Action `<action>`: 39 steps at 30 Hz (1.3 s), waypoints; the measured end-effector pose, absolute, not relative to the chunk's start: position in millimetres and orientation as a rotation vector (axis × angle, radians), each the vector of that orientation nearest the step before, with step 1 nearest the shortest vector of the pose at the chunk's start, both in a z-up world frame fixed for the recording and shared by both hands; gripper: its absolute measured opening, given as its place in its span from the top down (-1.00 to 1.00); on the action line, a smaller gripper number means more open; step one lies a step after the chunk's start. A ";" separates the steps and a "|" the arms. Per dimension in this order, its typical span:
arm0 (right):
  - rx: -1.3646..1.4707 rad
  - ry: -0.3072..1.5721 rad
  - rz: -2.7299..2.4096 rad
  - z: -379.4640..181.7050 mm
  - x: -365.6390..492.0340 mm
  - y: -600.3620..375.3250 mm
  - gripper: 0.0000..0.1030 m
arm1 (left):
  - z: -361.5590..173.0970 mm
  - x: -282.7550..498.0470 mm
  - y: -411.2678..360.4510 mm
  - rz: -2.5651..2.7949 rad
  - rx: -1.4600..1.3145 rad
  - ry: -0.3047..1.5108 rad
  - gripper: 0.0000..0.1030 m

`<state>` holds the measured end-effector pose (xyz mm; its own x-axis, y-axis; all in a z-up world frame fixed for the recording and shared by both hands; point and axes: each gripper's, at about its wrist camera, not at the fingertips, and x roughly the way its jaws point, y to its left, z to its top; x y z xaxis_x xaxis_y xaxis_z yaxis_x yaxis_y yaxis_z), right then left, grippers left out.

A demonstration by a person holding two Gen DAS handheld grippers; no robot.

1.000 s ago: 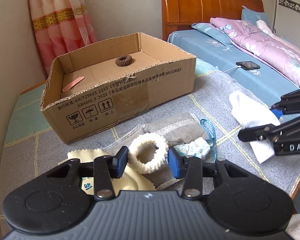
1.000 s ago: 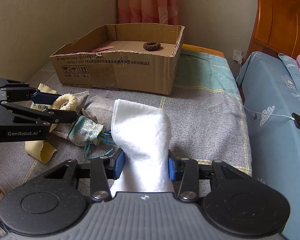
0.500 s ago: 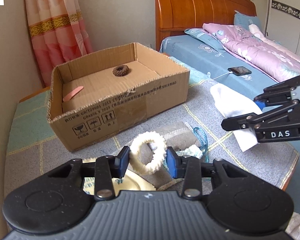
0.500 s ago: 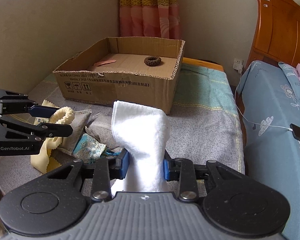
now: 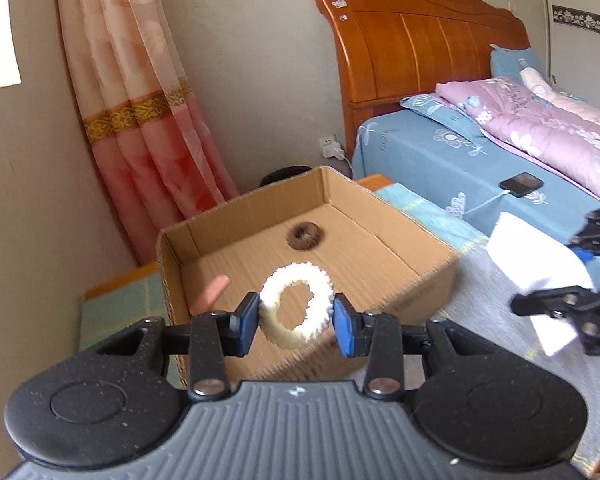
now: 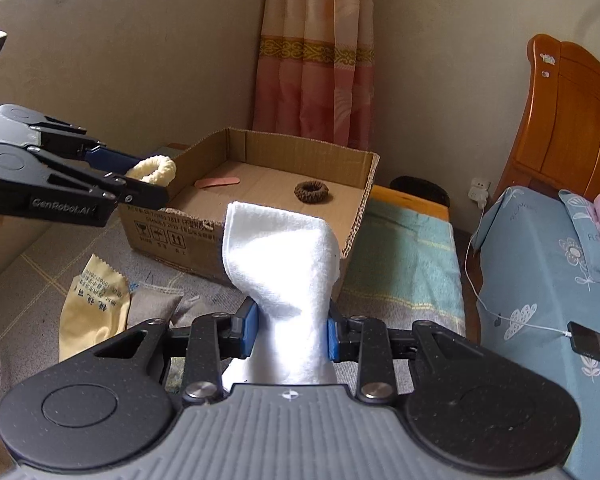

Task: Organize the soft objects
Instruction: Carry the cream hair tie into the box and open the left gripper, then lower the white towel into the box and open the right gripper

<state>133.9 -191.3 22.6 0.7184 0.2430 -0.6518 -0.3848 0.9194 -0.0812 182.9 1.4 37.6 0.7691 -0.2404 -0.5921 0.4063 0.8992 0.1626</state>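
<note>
Jaws clamp cream scrunchie (image 5: 296, 306) and white towel (image 6: 278, 256); cardboard box (image 6: 352, 236) holds brown scrunchie (image 6: 312, 191).

Fluffy terry towel (image 6: 278, 248), matt corrugated cardboard box (image 6: 356, 196), glossy wood headboard (image 5: 420, 36)

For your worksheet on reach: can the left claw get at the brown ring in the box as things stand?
Probably not yet. The left claw is shut on the white ring, so it has no free grip. The box is open-topped, and nothing covers the brown ring.
</note>
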 end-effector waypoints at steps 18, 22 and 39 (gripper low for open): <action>-0.267 0.673 0.333 30.9 156.0 -178.9 0.28 | 13.5 165.7 46.2 -0.202 0.135 0.613 -0.91; -0.276 0.679 0.341 33.8 172.0 -169.9 0.28 | 14.8 135.2 53.9 -0.168 0.101 0.605 -0.96; -0.358 0.734 0.353 46.1 323.9 -84.2 0.28 | -3.1 106.5 87.7 -0.051 0.071 0.630 -0.97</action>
<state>323.9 -84.2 46.1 0.6896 0.1858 -0.7000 -0.4314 0.8817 -0.1910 106.5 87.7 -3.1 0.8068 -0.0256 -0.5903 0.0691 0.9963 0.0512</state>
